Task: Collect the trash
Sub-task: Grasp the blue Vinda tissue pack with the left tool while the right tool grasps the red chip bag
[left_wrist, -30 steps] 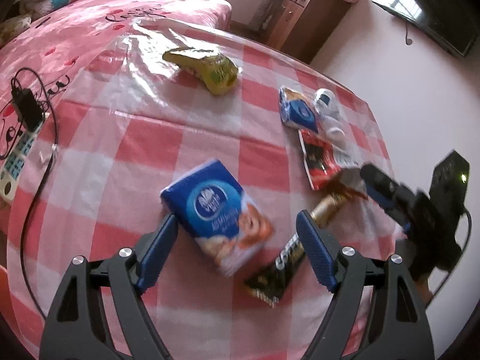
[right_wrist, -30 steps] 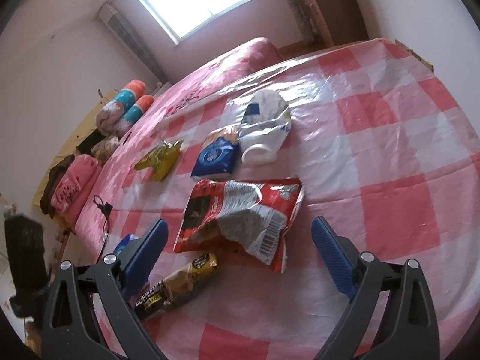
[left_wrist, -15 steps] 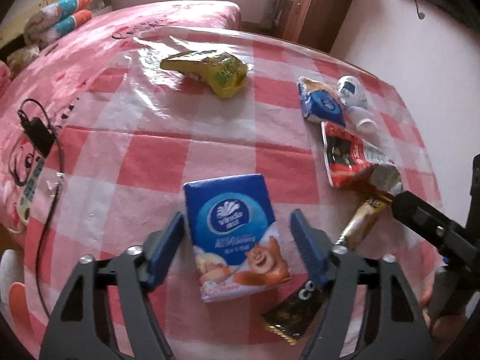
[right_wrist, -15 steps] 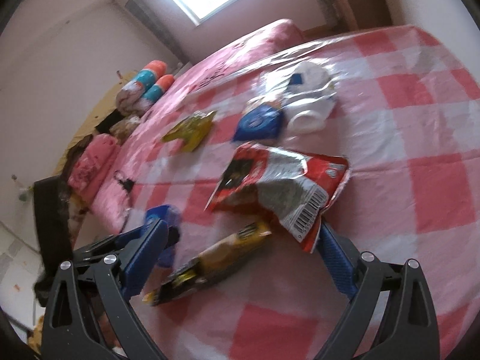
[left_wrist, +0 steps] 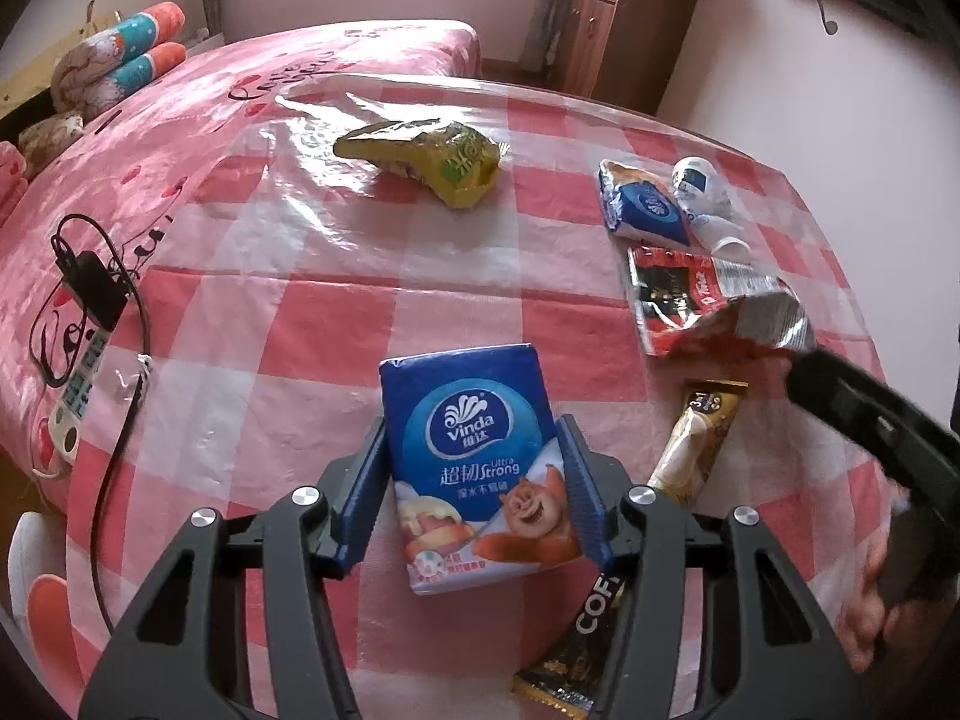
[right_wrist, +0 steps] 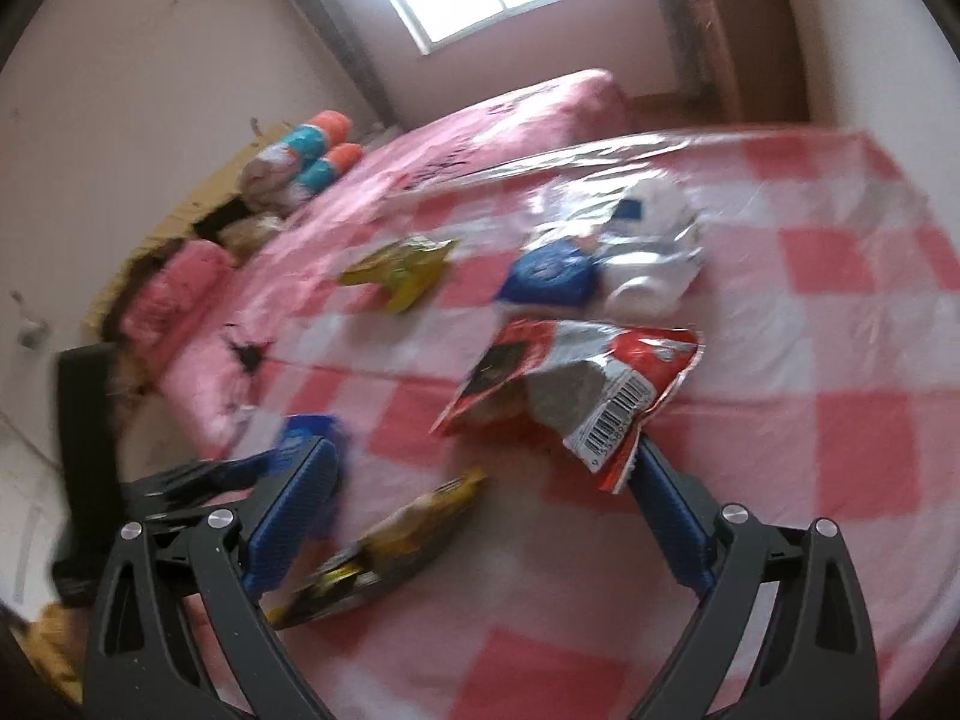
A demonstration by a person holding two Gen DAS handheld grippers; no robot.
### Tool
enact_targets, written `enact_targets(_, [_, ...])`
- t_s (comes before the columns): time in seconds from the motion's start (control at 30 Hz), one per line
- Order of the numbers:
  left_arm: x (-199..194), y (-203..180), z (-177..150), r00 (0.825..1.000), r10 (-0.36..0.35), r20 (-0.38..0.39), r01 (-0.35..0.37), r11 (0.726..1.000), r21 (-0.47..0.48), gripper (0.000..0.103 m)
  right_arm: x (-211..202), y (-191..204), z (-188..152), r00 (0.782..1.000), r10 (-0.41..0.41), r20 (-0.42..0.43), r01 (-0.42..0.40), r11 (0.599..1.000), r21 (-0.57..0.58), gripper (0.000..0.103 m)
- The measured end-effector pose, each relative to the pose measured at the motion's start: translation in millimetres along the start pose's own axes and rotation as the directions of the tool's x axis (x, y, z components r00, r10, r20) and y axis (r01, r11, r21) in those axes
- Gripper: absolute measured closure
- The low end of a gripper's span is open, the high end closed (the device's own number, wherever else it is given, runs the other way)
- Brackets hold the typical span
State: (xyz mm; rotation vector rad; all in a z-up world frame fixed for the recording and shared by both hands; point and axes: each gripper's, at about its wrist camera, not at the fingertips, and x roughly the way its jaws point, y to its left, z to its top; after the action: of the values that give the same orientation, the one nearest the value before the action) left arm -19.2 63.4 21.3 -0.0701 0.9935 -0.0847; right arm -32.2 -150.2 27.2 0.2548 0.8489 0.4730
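Blue tissue pack [left_wrist: 474, 468] sits between our left gripper [left_wrist: 474, 492]'s jaws, which have just been closing and now touch its sides. Soft film may slip out. Beside that pack, our right gripper [right_wrist: 480, 498] gapes, its finger snagging the red wrapper [right_wrist: 576, 384].

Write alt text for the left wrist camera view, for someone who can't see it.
The left gripper has just closed its blue fingers around a blue tissue pack on a pink checked tablecloth, with crumpled wrappers scattered beyond.
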Motion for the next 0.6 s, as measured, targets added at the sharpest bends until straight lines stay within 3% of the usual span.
enact_targets(0.1, [-2, 3, -1, 1.000, -0.006, -0.002, 0.006, 1.000, -0.001, 0.048, 7, -3, 5, 0.996, -0.085, 0.002, 0.085, 0.996, -0.029, 0.008])
enact_targets(0.33, [-3, 8, -5, 1.000, -0.026, -0.012, 0.026, 1.000, -0.007, 0.047, 22, -18, 14, 0.994, -0.107, -0.017, 0.107, 0.992, 0.058, 0.008])
enact_targets(0.6, [-2, 9, -5, 0.999, -0.051, -0.011, 0.051, 0.999, -0.008, 0.047, 42, -18, 23, 0.981, -0.195, -0.019, 0.195, 0.979, 0.050, 0.007])
